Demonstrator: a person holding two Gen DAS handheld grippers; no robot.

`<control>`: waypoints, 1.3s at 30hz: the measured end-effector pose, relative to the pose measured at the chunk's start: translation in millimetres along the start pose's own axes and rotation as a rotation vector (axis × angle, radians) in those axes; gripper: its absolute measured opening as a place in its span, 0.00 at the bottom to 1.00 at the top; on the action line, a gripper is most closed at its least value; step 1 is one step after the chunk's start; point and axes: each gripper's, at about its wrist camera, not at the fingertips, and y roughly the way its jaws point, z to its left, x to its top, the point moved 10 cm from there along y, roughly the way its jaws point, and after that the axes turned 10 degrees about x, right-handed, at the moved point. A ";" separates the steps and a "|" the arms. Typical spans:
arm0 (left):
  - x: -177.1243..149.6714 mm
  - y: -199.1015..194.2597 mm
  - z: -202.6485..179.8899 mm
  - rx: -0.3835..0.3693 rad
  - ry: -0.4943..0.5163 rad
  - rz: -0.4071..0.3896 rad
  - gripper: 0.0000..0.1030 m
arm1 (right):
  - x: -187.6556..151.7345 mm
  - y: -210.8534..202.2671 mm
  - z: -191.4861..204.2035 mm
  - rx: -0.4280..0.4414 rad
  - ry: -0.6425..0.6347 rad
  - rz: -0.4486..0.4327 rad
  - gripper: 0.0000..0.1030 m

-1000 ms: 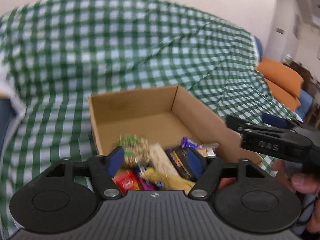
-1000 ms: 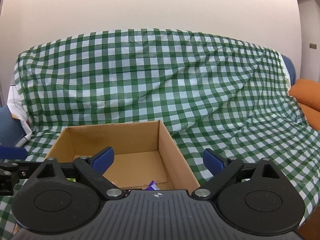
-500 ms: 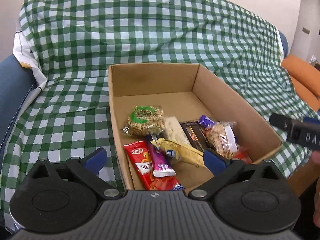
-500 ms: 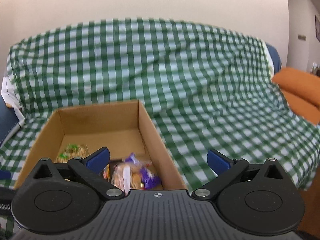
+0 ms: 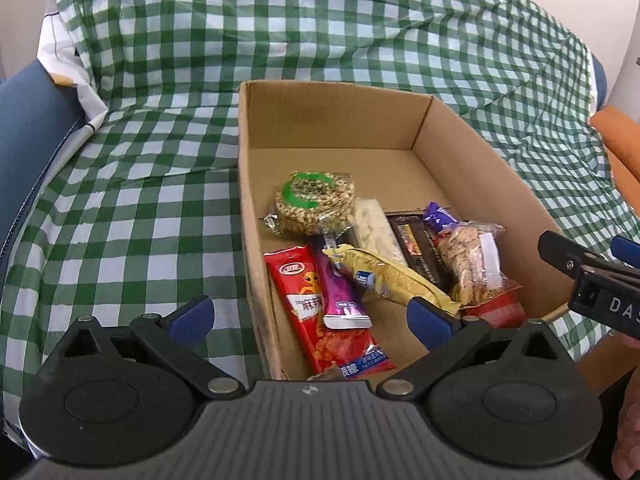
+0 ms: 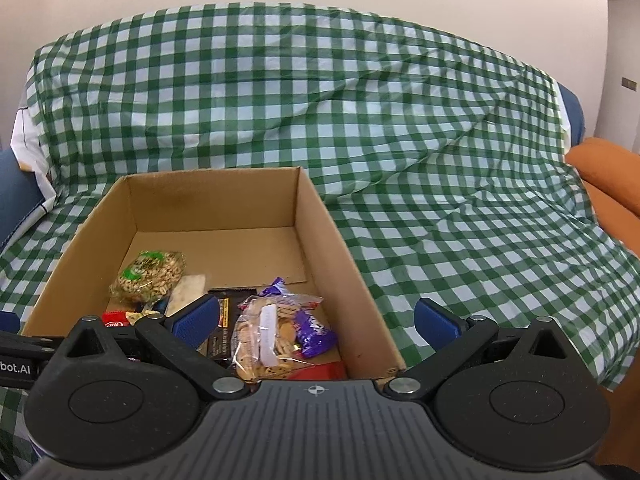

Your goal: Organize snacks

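The cardboard box of snacks rests on checked cloth. Left tool, marked "bot.AI", and right tool, marked "DAS", both stand apart, empty.

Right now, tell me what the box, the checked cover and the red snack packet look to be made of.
Box: corrugated cardboard, plain matte brown, with creased corners and raw cut edges.
Checked cover: thin green-and-white sheet, wrinkled and draped with a slight sheen; cloth or plastic, hard to say.
Red snack packet: glossy printed plastic film, probably, with a crimped flat end seal and highlights.
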 end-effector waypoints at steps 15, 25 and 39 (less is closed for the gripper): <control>-0.4 1.1 -1.7 -0.013 -0.013 0.008 0.99 | 3.3 7.9 20.8 0.036 -0.061 0.012 0.99; 0.1 0.4 -3.6 -0.019 -0.016 0.006 0.99 | 3.4 10.0 22.8 0.034 -0.071 0.016 0.99; 1.5 1.6 -3.0 -0.025 -0.030 0.007 0.99 | 4.1 13.0 24.8 0.031 -0.078 0.020 0.99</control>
